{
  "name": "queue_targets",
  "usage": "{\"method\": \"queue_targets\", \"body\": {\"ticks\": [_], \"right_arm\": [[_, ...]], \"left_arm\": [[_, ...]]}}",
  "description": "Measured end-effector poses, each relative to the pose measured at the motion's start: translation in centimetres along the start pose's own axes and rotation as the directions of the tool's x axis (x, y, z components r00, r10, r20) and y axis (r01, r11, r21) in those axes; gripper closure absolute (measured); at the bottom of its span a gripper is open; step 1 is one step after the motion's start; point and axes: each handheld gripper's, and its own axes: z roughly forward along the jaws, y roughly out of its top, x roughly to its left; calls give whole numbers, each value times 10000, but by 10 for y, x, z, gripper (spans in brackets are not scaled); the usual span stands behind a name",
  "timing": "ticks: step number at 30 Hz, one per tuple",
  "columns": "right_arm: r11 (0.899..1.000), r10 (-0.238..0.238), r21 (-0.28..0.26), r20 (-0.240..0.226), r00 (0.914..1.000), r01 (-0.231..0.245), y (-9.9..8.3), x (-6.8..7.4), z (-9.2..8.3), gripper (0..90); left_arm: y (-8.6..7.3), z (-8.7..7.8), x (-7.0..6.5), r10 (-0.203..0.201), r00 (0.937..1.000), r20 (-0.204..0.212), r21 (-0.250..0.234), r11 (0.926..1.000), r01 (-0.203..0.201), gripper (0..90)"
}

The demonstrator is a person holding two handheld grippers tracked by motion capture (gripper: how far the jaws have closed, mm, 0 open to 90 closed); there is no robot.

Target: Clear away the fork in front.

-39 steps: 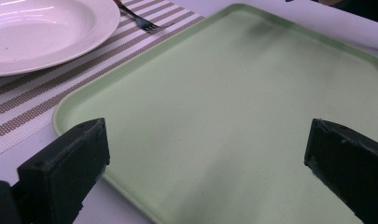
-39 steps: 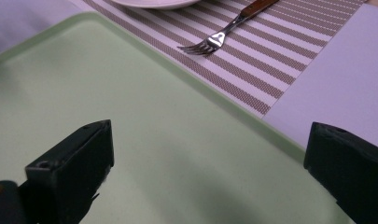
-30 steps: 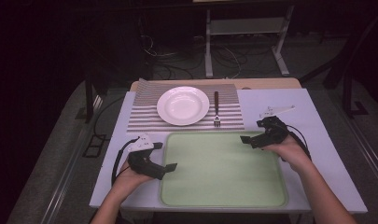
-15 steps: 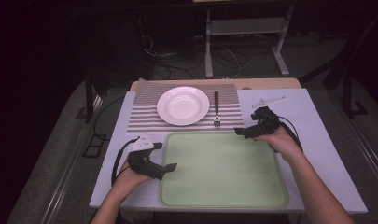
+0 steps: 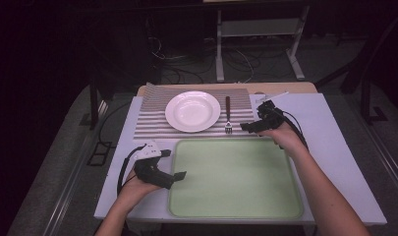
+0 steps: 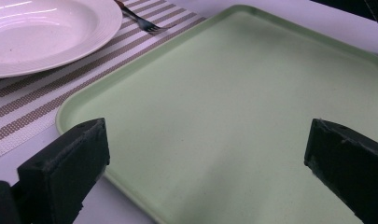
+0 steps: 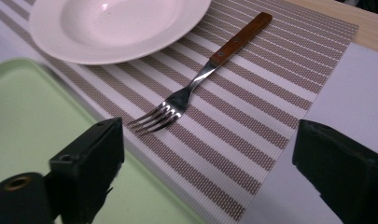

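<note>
Hand-held gripper point(image 7: 205, 154) just short of fork point(image 7: 196, 84)

My left claw point(image 5: 173, 168) sits low at the lower left of the high view, jaws spread wide and empty, forearm coming in from the bottom edge. My right claw point(image 5: 246, 127) reaches toward centre right, forearm stretched long; its jaws have just been closing slightly, nothing between them.

No readable text, label or number appears anywhere.
</note>
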Motion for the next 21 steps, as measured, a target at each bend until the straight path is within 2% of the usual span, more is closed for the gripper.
{"method": "queue_targets", "body": {"ticks": [5,7,10,17,21], "right_arm": [[9979,382,531,31,9993,-383,13,-2,12,182],[9956,537,757,170,9984,-548,20,-2,17,234],[9902,815,1125,134,9966,-825,29,-3,26,307],[9820,989,1581,382,9944,-1038,47,-3,46,355],[9700,1374,1935,623,9886,-1470,61,-3,63,416]], "left_arm": [[0,0,1,-13,10000,-22,-19,10000,13,0],[0,0,1,-12,10000,-20,-23,10000,12,0],[0,0,1,-27,10000,15,-43,10000,27,0],[0,-1,2,-23,10000,12,-77,10000,23,0],[-1,0,3,27,10000,57,6,10000,-27,0]]}}
